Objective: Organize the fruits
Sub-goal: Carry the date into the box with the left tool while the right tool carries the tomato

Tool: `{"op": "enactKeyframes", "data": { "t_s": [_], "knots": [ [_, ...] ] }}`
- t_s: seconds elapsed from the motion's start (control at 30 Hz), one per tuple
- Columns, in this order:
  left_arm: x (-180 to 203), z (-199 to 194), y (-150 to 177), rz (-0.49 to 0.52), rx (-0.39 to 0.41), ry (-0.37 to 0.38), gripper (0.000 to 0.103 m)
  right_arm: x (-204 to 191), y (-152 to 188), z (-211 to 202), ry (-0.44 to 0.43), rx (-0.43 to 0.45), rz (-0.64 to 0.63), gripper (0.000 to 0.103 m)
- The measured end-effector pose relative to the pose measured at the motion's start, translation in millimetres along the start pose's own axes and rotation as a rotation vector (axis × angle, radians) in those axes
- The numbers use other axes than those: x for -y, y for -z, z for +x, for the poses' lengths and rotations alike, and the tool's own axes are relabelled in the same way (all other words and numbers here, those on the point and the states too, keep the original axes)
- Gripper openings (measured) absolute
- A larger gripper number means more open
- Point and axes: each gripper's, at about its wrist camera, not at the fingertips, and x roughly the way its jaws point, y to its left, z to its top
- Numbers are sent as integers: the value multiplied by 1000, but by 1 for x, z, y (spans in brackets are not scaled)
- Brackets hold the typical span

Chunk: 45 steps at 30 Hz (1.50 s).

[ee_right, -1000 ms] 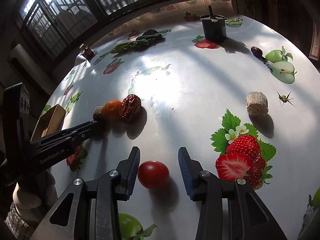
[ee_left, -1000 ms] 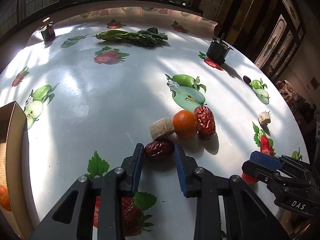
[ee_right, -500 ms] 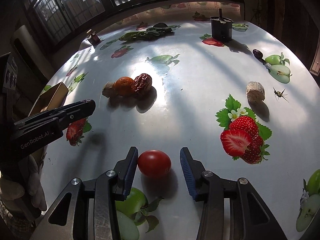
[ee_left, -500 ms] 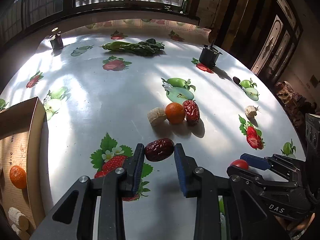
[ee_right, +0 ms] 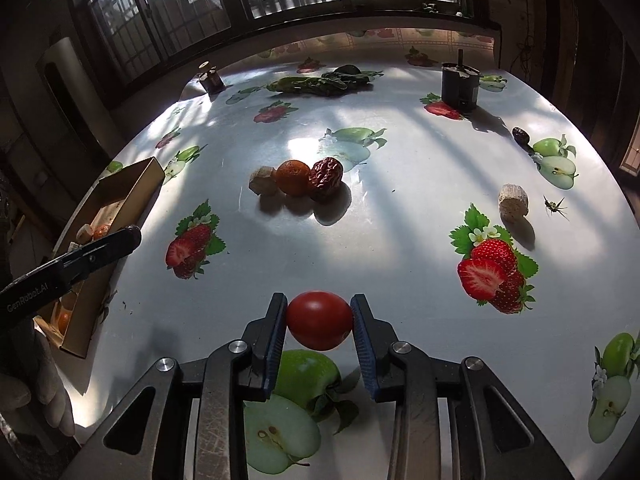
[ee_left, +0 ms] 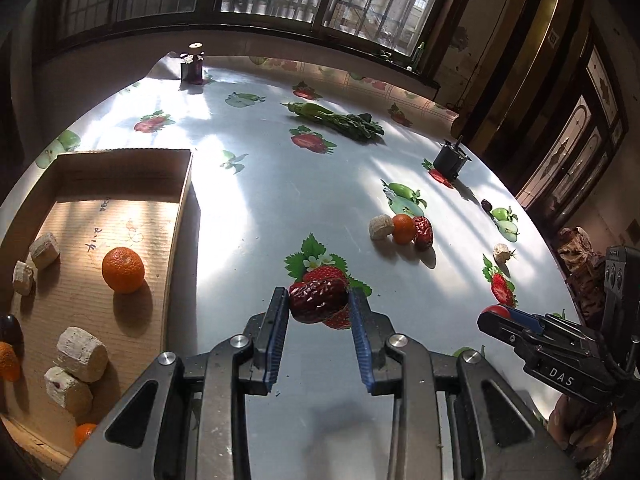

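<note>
- Above the tablecloth [ee_left: 248, 216], the left gripper [ee_left: 319, 300] pinches a red date [ee_left: 318, 299] between its blue pads, lifted clear of the surface; the right gripper [ee_right: 319, 320] likewise pinches a small tomato [ee_right: 319, 320].
- Step in hand, as judged: carrying both fruits toward the cardboard box [ee_left: 176, 216], which sits well left of the date.
- Next move calls for swinging left over the box rim, then spreading the jaws.
- Left view alone shows the box contents: an orange [ee_left: 123, 269] and pale chunks [ee_left: 81, 354].
- Right view alone shows the tomato's grip clearly.
</note>
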Motion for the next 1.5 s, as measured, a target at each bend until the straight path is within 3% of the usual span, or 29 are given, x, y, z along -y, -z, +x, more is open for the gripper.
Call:
{"op": "enactKeyframes", "data": {
  "t_s": [0.33, 0.63, 0.77, 1.1, 1.33, 1.5],
  "knots": [
    [-107, -55, -7, -167, 91, -204, 30, -99, -22, 9, -177, -17, -95, 35],
    [-181, -45, -6, -305, 33, -284, 30, -194, -55, 48, -289, -55, -190, 35],
    [-193, -34, -8, -315, 1, -288, 30, -222, -73, 77, -321, -74, -184, 35],
    [-202, -13, -4, -299, -58, -299, 30, -262, -96, 156, -271, -167, -203, 35],
    [-205, -15, -4, -319, -51, -299, 30, -270, -93, 176, -235, -185, -228, 36],
    [-206, -27, -4, -337, -21, -289, 33, -269, -93, 173, -256, -187, -210, 36]
  ]
}}
